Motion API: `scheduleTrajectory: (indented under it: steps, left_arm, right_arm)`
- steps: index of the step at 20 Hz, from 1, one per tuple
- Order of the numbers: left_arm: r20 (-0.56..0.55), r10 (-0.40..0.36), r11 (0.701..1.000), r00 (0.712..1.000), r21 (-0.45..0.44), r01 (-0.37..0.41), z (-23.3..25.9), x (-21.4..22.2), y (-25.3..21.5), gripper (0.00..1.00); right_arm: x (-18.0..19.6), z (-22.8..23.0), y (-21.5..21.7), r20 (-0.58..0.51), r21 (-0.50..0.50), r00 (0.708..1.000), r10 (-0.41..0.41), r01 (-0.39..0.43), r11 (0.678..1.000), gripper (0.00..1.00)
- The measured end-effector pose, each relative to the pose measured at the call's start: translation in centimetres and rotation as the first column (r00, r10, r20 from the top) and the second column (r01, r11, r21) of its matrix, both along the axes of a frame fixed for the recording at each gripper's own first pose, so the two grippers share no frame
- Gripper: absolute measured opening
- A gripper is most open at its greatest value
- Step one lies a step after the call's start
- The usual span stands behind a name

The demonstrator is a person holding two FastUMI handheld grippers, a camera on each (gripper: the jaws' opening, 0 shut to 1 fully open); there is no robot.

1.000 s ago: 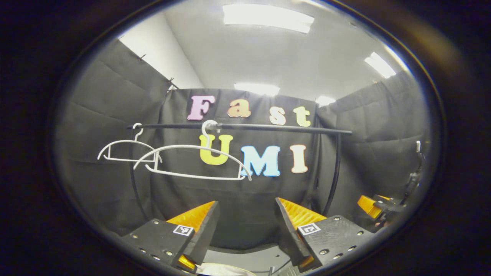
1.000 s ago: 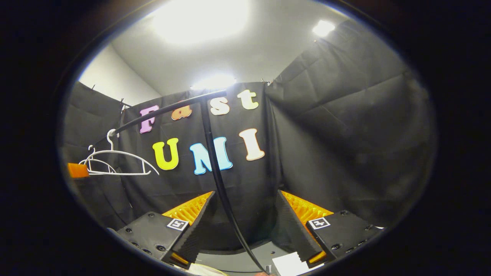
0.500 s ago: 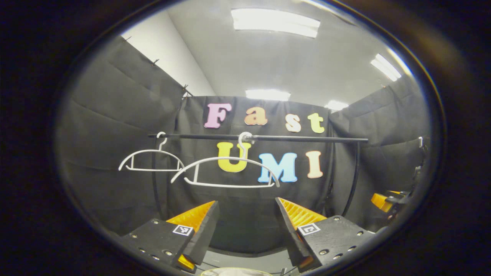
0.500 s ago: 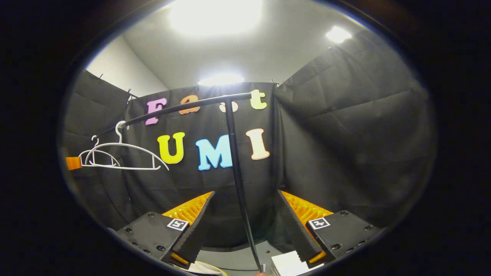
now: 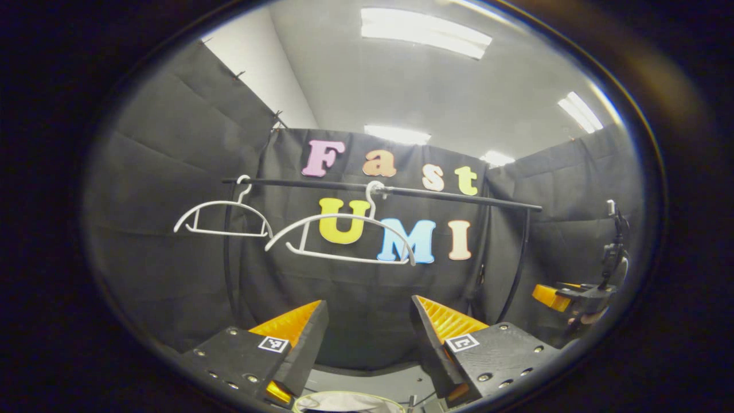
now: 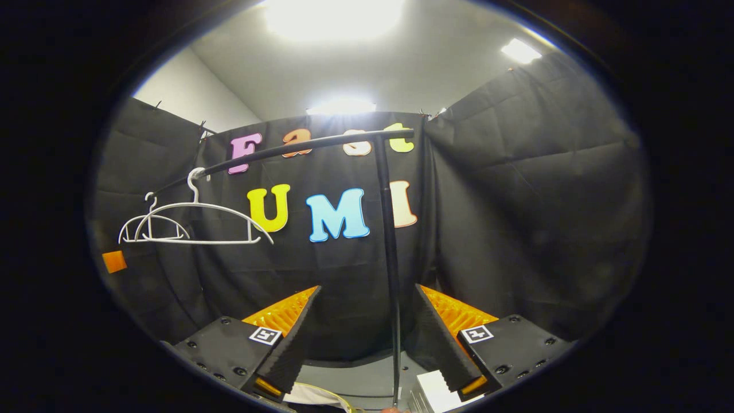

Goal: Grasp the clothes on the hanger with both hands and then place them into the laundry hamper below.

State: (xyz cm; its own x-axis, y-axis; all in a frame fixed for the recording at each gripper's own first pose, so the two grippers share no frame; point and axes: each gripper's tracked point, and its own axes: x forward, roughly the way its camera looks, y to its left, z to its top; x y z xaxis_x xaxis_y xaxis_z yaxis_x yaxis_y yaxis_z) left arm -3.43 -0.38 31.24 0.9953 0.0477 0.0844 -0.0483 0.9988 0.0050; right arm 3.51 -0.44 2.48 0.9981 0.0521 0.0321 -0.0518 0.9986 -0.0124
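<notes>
Claw, left [image 5: 367, 338]: fingers spread, nothing between them, held low and aimed at the booth's back wall. Claw, right [image 6: 361, 332]: likewise spread and empty; in the left gripper view it appears at 3 o'clock [image 5: 559, 295], carried well apart from its partner, likely withdrawn so both stand clear of the rack.

Rack, clothes rail [image 5: 390, 190]: dark horizontal bar at about 12 o'clock from the left claw, with an upright post [image 6: 389, 229] running down between the right claw's fingers in the right gripper view.

Hanger, larger [image 5: 344, 238]: white, bare, hooked on the rail near its middle. Hanger, smaller [image 5: 221, 217]: white, bare, hooked at 10 o'clock, toward the rail's end. Both hang free; no garment rests on either.

Laundry hamper [image 5: 350, 401]: a pale rounded rim at 6 o'clock below the left claw, directly under the rail so that a released garment would drop in.

Clothes [image 6: 309, 394]: a pale patch at the lower edge of the right gripper view may be the garment lying in the hamper; too little shows to be sure.
</notes>
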Motion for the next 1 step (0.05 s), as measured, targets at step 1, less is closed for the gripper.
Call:
scheduleTrajectory:
  steps: [1]
  left_arm:
    - [-0.007,-0.002,1.000,1.000,0.010,0.002,-0.19,-0.43,0.15,0.84]
  right_arm:
    - [-0.13,-0.07,0.31,-0.001,-0.004,1.000,0.003,-0.003,1.000,0.92]
